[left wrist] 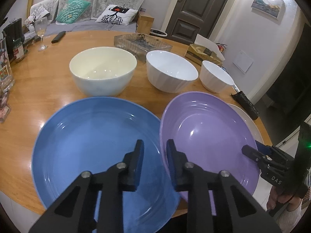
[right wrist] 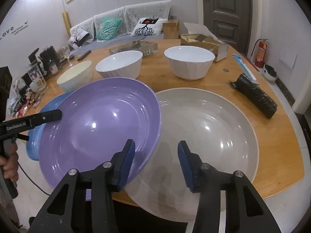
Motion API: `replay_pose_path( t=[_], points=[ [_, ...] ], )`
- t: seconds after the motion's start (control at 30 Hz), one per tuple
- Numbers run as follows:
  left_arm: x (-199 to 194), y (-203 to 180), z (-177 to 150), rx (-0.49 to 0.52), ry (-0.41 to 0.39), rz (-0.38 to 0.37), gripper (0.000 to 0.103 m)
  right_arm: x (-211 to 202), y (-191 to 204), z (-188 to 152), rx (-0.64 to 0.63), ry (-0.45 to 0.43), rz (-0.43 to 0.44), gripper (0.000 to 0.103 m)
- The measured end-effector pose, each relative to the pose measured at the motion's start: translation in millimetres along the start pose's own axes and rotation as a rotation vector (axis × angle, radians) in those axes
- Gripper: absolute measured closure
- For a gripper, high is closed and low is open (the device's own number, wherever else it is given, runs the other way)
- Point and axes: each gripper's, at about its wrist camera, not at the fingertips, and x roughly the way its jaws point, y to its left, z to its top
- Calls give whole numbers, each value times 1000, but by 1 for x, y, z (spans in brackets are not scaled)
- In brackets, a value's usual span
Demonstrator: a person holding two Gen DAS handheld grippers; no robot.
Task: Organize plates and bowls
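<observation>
The blue plate (left wrist: 93, 147) lies flat on the round wooden table (left wrist: 48, 81), and the left gripper (left wrist: 155, 145) hangs over its right rim, jaws narrowly parted and holding nothing. Beside it the purple plate (right wrist: 97, 128) sits tilted, overlapping the grey plate (right wrist: 210, 132). The right gripper (right wrist: 156, 147) hovers wide and empty, its left finger by the purple rim.

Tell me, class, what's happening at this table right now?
A person holding two grippers is sorting dishes on a round wooden table. The purple plate is tilted, overlapping the blue plate and grey plate. The left gripper straddles the purple plate's left rim; the right gripper is open at its other edge. Three bowls, cream and two white, wait behind.
</observation>
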Motion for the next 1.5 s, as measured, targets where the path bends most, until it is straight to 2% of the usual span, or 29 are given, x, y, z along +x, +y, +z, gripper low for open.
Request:
replay_pose_path(
  t=[0.17,0.43,0.6,0.73,0.93,1.17,1.5],
  points=[
    [0,-3,1,18,-1,7,86,0,1,0,0,6,10,70],
    [4,-10,1,37,6,6,87,1,-1,-2,24,8,34,71],
    [6,-23,2,69,15,2,90,0,1,-1,17,4,50,77],
    [6,-38,5,102,12,21,90,-2,-4,-1,29,0,18,77],
    [6,-70,16,153,-3,0,90,-17,-28,-2,76,-29,-23,77],
    [32,-122,22,217,36,-34,90,-28,-73,-3,145,-31,-145,76],
    [66,-160,19,297,89,57,90,-16,-95,-4,115,39,-270,76]
  ],
)
